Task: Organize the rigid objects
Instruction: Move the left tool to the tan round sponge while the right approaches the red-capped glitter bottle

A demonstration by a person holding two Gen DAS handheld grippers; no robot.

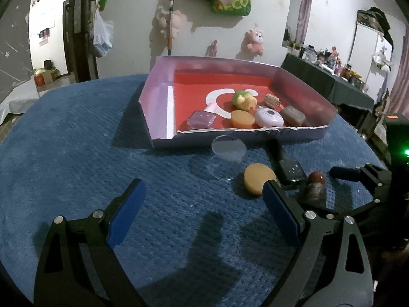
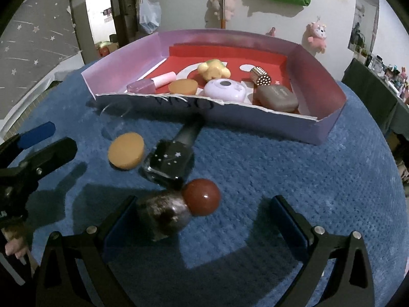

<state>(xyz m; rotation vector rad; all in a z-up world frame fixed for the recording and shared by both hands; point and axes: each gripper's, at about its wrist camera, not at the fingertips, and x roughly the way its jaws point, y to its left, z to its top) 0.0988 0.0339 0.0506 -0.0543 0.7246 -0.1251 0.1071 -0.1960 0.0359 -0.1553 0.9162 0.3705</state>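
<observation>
The clear cup point(image 1: 226, 157) was hard to see against the blue cloth on the bench point(image 1: 76, 138). A hand point(image 2: 15, 248) showed only as a few fingers at the picture's edge.

Both grippers tipped down toward the cloth. The left gripper point(image 1: 204, 213) was spread wide with nothing in it; the tan disc point(image 1: 258, 179) lay just past its right finger. The right gripper point(image 2: 202, 223) was spread wide too. The round bottle with a red ball cap point(image 2: 176, 209) lay between its fingers, close to the left one, but whether they touched I could not tell. Ahead of it lay a black bottle point(image 2: 171, 160), and beyond that the box point(image 2: 255, 117) of small things.
</observation>
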